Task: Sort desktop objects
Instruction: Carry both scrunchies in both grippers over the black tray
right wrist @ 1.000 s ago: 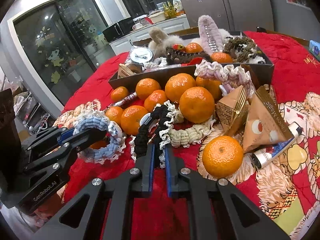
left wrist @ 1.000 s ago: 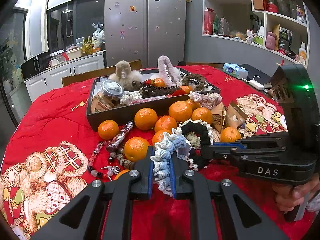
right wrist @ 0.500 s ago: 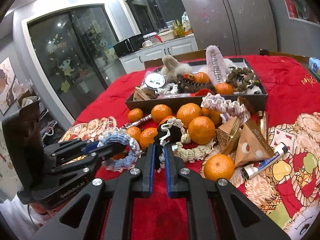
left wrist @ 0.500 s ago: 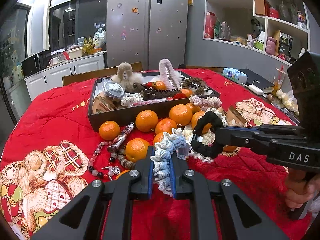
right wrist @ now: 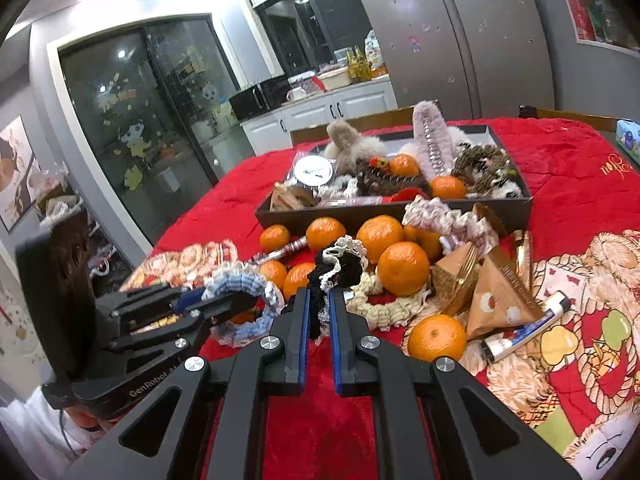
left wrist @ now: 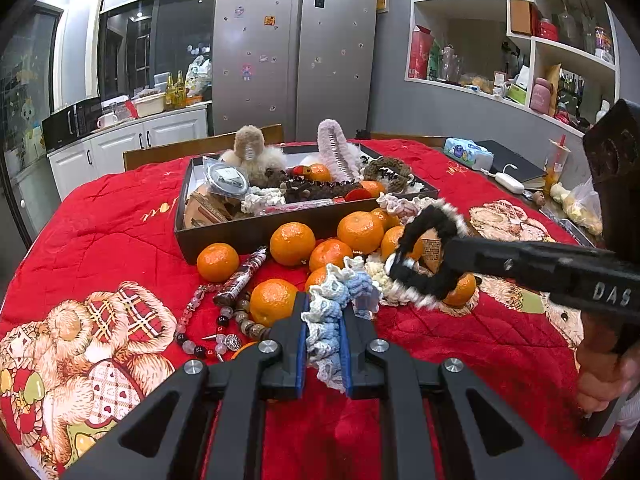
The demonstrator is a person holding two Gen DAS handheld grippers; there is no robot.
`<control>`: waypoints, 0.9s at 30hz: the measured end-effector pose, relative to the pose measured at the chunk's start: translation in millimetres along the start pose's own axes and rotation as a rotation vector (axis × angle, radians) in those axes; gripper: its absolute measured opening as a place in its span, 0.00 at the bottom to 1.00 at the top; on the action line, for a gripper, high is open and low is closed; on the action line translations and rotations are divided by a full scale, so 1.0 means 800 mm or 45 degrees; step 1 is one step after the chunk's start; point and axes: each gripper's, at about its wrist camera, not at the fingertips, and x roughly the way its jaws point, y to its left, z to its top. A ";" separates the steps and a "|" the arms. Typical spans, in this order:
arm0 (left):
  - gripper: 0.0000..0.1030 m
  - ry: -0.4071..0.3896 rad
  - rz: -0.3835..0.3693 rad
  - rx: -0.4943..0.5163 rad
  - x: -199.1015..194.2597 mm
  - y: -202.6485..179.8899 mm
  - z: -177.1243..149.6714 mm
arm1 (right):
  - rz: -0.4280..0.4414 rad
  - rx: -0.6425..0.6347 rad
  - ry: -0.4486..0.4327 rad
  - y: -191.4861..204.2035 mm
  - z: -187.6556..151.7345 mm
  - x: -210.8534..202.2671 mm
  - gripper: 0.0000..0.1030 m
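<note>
My left gripper (left wrist: pixel 323 312) is shut on a blue-and-white crocheted scrunchie (left wrist: pixel 332 300), held above the red cloth; it also shows in the right wrist view (right wrist: pixel 244 300). My right gripper (right wrist: pixel 319 300) is shut on a black scrunchie with white trim (right wrist: pixel 340 264), lifted above the oranges; it also shows in the left wrist view (left wrist: pixel 424 256). The dark tray (left wrist: pixel 240 236) behind holds fluffy hair clips, scrunchies and oranges. Several oranges (left wrist: pixel 292 243) lie in front of the tray.
A cream scrunchie (right wrist: pixel 384 306), triangular snack packs (right wrist: pixel 500 292), a tube (right wrist: pixel 524 332) and a pink scrunchie (right wrist: pixel 448 218) lie right of the oranges. A bead bracelet (left wrist: pixel 224 330) and candy stick (left wrist: pixel 240 276) lie left. A tissue pack (left wrist: pixel 468 152) sits far right.
My right gripper has lifted the black scrunchie off the cream one and raised it. My left gripper has risen slightly with the blue scrunchie.
</note>
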 end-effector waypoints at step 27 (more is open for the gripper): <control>0.14 -0.055 0.034 -0.054 0.037 0.036 0.142 | -0.036 0.017 -0.127 -0.001 0.116 -0.012 0.09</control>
